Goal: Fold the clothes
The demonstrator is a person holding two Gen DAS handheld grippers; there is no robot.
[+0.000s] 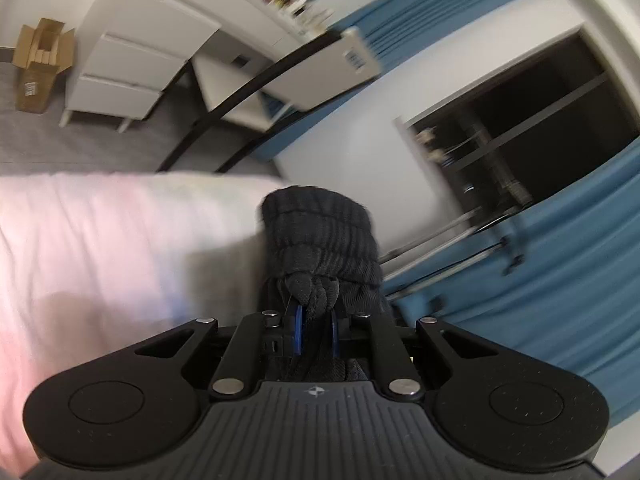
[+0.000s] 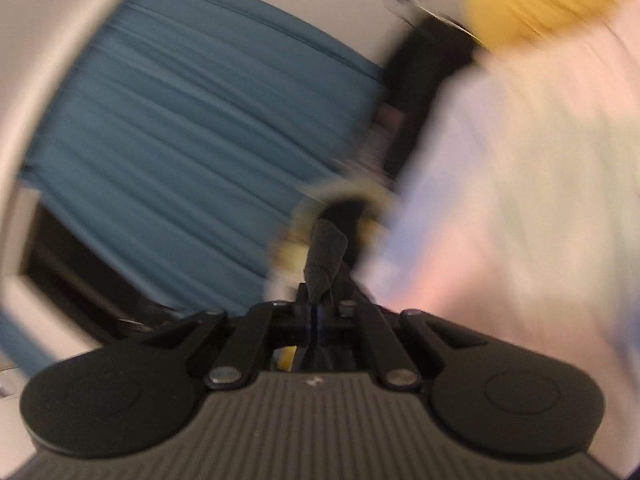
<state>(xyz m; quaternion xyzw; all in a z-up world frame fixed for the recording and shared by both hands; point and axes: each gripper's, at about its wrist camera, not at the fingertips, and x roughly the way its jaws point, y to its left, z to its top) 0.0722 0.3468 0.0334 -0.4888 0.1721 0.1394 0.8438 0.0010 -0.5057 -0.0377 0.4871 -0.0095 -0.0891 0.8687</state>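
You're gripping the black garment point(image 1: 320, 240) with both claws: left gripper point(image 1: 316, 320) is pinching a bunched ribbed edge, right gripper point(image 2: 318, 304) is clamping a thin bit (v. blurry). Cloth is hanging btwn them above the pink bedsheet point(image 1: 100, 248), so it's prob stretching side to side.

Bunched dark garment point(image 1: 320, 240) blocks ahead; pink bedding point(image 1: 100, 248) seemingly lies open leftward.

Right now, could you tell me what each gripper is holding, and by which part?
The left gripper pinches the black garment at its gathered elastic edge. The right gripper clamps a small dark fabric fold.
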